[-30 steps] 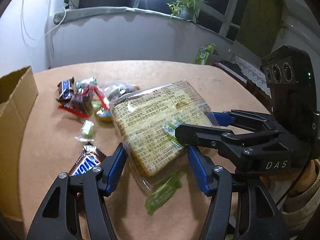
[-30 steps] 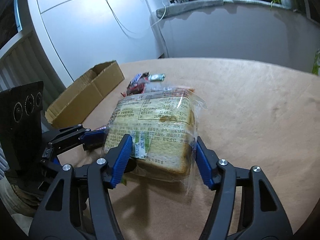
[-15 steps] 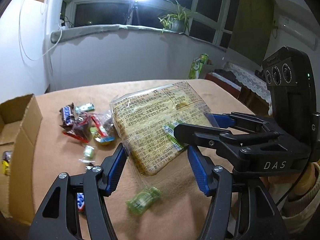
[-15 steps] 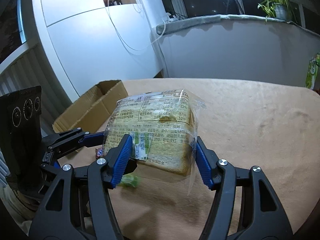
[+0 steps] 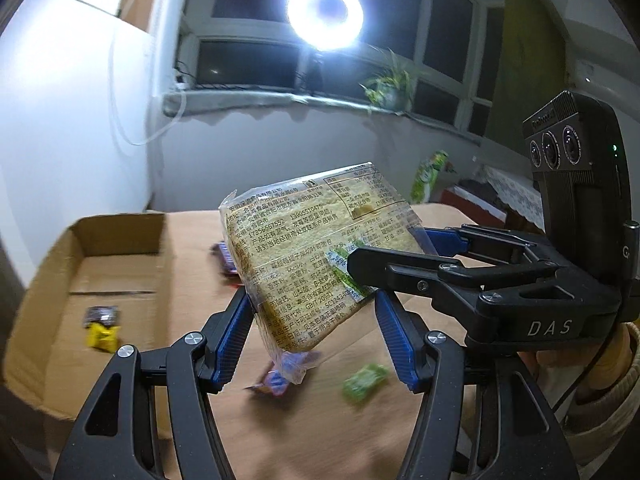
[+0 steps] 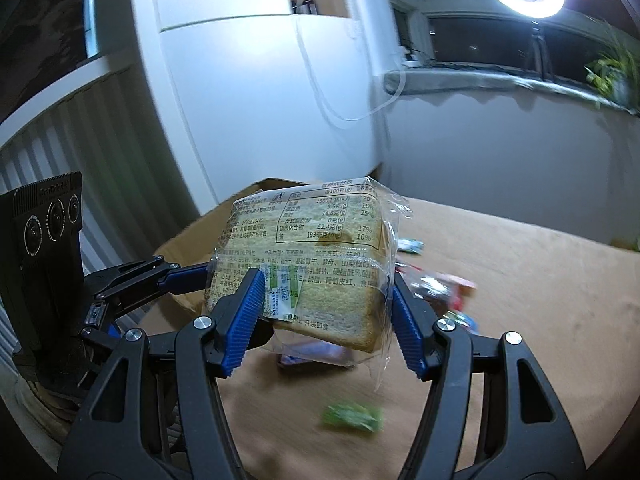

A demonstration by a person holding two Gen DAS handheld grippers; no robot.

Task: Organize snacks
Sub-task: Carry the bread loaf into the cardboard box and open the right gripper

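Note:
A clear bag of sliced bread (image 5: 316, 256) hangs in the air above the brown table, tilted. My left gripper (image 5: 314, 320) and my right gripper (image 6: 326, 300) both clamp it, the right one coming in from the right side in the left wrist view (image 5: 404, 256). The bread bag also shows in the right wrist view (image 6: 304, 256). An open cardboard box (image 5: 92, 276) lies to the left with a yellow-and-dark snack (image 5: 102, 326) inside. A green candy (image 5: 364, 378) and a blue wrapper (image 5: 276, 382) lie on the table below the bag.
Several small wrapped snacks (image 6: 440, 292) lie on the table (image 6: 540, 320) beyond the bag. The box edge (image 6: 188, 248) is behind the bag in the right wrist view. A white wall and a window sill with a plant (image 5: 386, 88) stand behind.
Both grippers have lifted the bread bag off the table and carried it up and toward the cardboard box. The green candy stayed on the table below.

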